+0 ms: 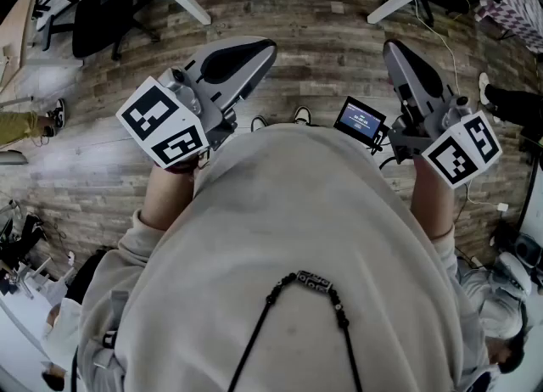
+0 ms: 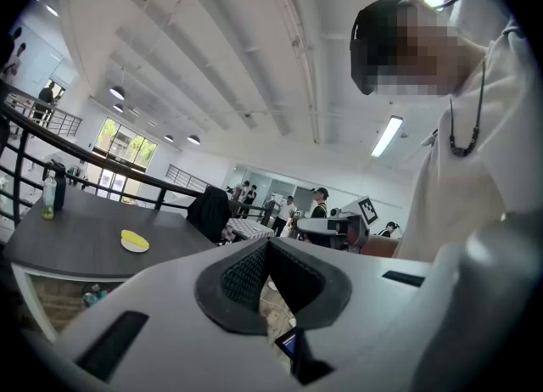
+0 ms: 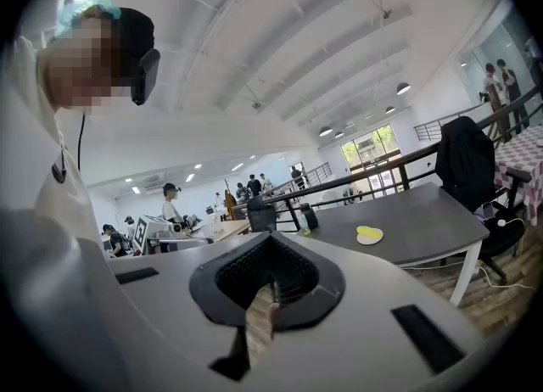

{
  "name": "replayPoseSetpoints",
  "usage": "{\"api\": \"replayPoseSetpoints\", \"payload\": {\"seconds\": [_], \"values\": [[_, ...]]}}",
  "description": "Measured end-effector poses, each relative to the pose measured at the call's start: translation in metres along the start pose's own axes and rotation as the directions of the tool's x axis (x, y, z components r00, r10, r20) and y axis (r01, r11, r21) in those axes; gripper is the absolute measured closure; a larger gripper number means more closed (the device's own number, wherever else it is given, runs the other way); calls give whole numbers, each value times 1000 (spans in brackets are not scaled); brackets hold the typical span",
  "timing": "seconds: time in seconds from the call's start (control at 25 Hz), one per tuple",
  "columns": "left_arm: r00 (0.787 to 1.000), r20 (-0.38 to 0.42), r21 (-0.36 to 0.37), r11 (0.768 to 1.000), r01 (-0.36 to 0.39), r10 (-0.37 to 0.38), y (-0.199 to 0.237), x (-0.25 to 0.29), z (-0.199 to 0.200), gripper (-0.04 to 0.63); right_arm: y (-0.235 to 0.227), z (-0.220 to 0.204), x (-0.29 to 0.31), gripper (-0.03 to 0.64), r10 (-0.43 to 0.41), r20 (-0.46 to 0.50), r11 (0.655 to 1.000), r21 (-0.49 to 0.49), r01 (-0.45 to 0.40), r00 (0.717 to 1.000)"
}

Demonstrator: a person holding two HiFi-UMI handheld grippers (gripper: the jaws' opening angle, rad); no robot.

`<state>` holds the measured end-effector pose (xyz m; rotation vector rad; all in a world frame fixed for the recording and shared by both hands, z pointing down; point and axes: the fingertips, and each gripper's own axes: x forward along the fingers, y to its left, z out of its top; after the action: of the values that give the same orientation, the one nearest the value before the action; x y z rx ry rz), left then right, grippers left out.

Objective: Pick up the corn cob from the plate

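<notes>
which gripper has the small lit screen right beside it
The right gripper: the screen glows just beside its body in the head view; the left gripper has none.

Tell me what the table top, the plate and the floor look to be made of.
Table top: dark grey, smooth and matte, likely laminate or painted board; no grain shows. Plate: white and thin, maybe ceramic or plastic; too small to tell. Floor: brown planks with grain and seams, so wood or a wood-look vinyl.
</notes>
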<state>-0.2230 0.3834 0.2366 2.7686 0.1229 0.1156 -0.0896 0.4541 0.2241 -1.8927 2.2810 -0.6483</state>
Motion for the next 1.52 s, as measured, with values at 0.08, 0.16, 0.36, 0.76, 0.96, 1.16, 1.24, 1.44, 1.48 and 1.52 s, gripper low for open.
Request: {"api": "replayPoseSetpoints", "payload": {"seconds": [0.08, 0.16, 0.36, 0.76, 0.96, 1.16, 1.24, 1.44, 1.48, 1.52], "values": [[1000, -3, -2, 1000, -3, 3, -2, 5, -1, 595, -4, 0, -3, 609, 3, 0, 1000, 7, -3, 1000], [1000, -5, -2, 1000, -6, 6, -3, 8, -4, 595, -9, -2, -6, 609, 2, 0, 1000, 8, -2, 1000], [1000, -17, 3, 1000, -24, 24, -8, 9, -15, 595, -23, -10, -12, 609, 5, 14, 1000, 21, -5, 1000], [995, -17, -31, 995, -99, 99, -2, 51, -4, 595, -83, -16, -12, 609, 82, -26, 993, 84, -79, 996], [994, -53, -42, 994, -97, 94, -7, 59, -15, 595, -86, -26, -12, 609, 130, -28, 988, 91, -127, 991], [990, -75, -20, 993, -117, 115, 4, 72, -7, 595, -107, -18, -8, 609, 142, -15, 984, 112, -139, 990], [989, -86, -18, 992, -122, 120, 5, 72, -9, 595, -111, -17, -8, 609, 137, -7, 983, 126, -135, 991], [988, -92, -28, 992, -124, 121, 26, 78, -5, 595, -115, -10, 6, 609, 123, -18, 985, 120, -120, 992], [990, -88, -30, 993, -114, 111, 32, 81, -3, 595, -115, -7, 11, 609, 118, -23, 987, 109, -115, 993], [992, -82, -34, 995, -97, 94, 40, 85, -1, 595, -115, -3, 16, 609, 109, -26, 990, 97, -106, 994]]}}
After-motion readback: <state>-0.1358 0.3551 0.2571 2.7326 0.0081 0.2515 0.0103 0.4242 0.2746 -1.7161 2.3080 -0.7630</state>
